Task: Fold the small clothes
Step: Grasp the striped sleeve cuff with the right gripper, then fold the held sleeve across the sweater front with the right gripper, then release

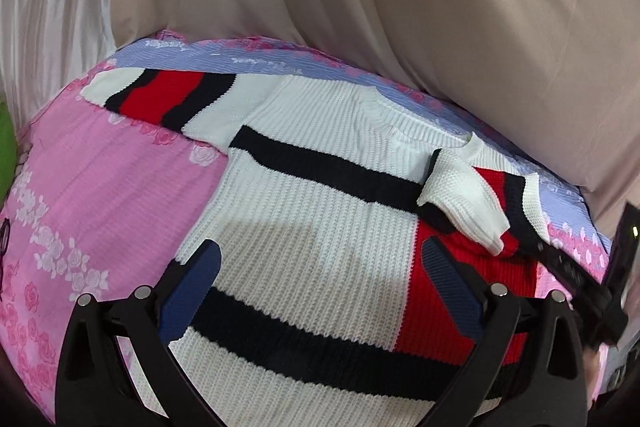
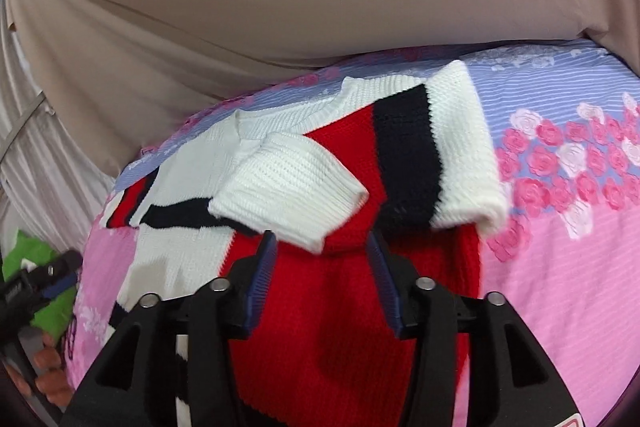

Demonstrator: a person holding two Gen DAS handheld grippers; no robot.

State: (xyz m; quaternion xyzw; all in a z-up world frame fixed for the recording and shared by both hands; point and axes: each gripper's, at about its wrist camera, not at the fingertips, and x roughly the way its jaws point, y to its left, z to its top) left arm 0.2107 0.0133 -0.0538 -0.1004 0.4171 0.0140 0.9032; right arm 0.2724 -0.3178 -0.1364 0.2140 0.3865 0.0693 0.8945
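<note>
Lying flat on the pink flowered bedsheet (image 1: 80, 195): a white knit sweater (image 1: 312, 211) with navy stripes and red panels, neck pointing toward the beige curtain (image 1: 360, 7), one sleeve (image 2: 288, 183) folding across the chest. Hovering over it, left gripper (image 1: 320, 279) gaping wide, right gripper (image 2: 320, 255) parted, both holding nothing.
</note>
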